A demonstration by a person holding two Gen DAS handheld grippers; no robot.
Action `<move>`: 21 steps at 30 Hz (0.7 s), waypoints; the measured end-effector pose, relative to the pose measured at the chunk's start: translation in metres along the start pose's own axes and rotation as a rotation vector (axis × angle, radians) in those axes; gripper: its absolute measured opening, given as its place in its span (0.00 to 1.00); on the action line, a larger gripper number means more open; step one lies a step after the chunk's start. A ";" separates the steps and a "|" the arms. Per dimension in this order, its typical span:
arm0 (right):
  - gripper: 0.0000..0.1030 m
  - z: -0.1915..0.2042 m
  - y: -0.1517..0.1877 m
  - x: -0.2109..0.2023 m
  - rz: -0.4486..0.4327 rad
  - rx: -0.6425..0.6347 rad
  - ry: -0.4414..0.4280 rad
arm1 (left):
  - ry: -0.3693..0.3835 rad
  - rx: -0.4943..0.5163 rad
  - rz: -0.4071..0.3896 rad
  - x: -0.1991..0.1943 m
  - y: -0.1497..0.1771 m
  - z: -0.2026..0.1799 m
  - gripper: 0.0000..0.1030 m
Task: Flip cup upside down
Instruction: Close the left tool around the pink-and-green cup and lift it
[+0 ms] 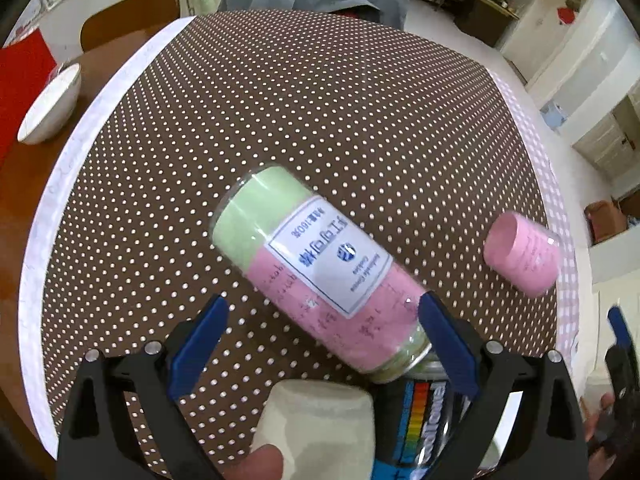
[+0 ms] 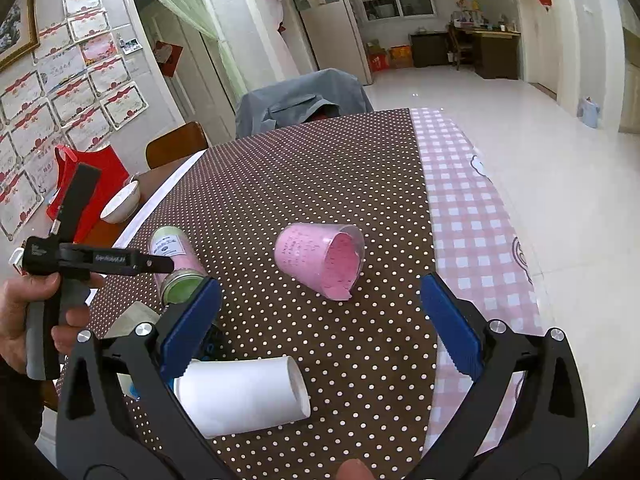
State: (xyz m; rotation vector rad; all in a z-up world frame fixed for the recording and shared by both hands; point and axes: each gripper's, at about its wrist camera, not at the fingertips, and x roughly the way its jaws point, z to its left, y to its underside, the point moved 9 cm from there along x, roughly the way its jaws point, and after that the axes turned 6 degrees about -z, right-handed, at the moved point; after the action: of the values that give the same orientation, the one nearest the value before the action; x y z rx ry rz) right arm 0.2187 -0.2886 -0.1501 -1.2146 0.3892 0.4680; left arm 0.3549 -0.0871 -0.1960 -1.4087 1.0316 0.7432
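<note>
Pink and clear plastic make up the cup [image 2: 320, 264], which lies on its side on the dotted cloth [image 2: 320, 160], mouth turned toward the right gripper [image 2: 320, 316] and toward the checked cloth [image 2: 472, 216]; its inside looks coated or packed with pink, though the view is too soft to say which. The right gripper's jaws are spread wide and hold nothing; the cup sits just beyond and between their blue pads, not touching either. Left of the cup lies a pink-and-green jar [image 2: 176, 256], also on its side; nearer the camera than the cup lies a white roll [image 2: 240, 396], just beside the right gripper's left pad. The left gripper [image 1: 320, 340] hovers over the jar, well left of the cup [image 1: 522, 250]; its jaws too are spread, and the jar's end lies close by one pad, seemingly without being pinched. A white bowl [image 1: 50, 106] rests far left of the cup.

The step in hand, I judge, is the approach: nothing is grasped yet. Next, the right gripper would need to advance so the pads straddle the cup's wall, close firmly, lift, rotate until the mouth faces down, then set the rim flat on the cloth; the smooth tapered wall may slip.
</note>
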 end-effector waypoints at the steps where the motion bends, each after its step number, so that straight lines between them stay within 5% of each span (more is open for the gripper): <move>1: 0.94 -0.001 -0.001 0.000 0.000 0.003 -0.002 | 0.000 -0.008 0.002 0.003 -0.002 -0.001 0.91; 16: 0.94 -0.005 0.001 0.007 0.014 0.015 -0.002 | 0.081 0.008 0.148 0.066 -0.019 -0.037 0.91; 21: 0.94 -0.005 0.001 0.006 0.013 0.019 0.001 | 0.103 0.078 0.174 0.089 -0.030 -0.074 0.81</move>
State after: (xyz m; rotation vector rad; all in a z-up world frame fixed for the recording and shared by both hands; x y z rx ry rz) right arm 0.2227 -0.2922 -0.1556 -1.1950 0.4016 0.4742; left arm 0.4090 -0.1763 -0.2547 -1.3132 1.2626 0.7537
